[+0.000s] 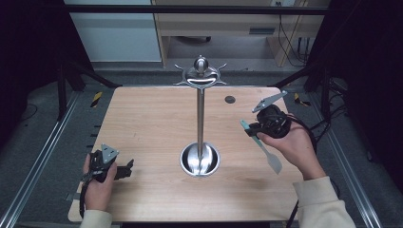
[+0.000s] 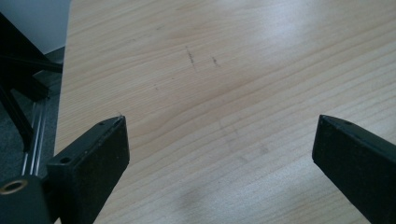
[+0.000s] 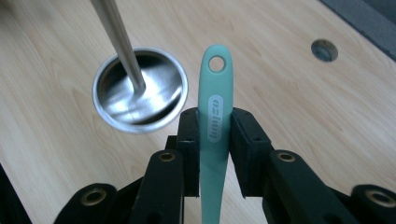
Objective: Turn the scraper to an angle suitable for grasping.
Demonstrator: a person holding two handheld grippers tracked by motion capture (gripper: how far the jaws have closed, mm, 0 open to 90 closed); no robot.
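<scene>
A steel stand (image 1: 200, 114) rises from a round dish base (image 1: 200, 159) at the table's middle, topped by a ring of hooks (image 1: 200, 76). To its right, my right gripper (image 1: 253, 129) is lifted off the table and shut on a teal spatula (image 1: 260, 145), whose pale blade hangs toward the near edge. In the right gripper view the jaws clamp the spatula's handle (image 3: 214, 126), its hanging hole pointing ahead toward the dish base (image 3: 140, 89) and pole (image 3: 117, 37). My left gripper (image 1: 128, 167) rests open at the near left corner, its pads (image 2: 100, 154) wide apart over bare wood.
The wooden table (image 1: 152, 123) has a small round hole (image 1: 230, 99) at the back right, also seen as a hole (image 3: 324, 49) in the right gripper view. Black frame rails and dark floor surround the table. A cable trails off the right edge.
</scene>
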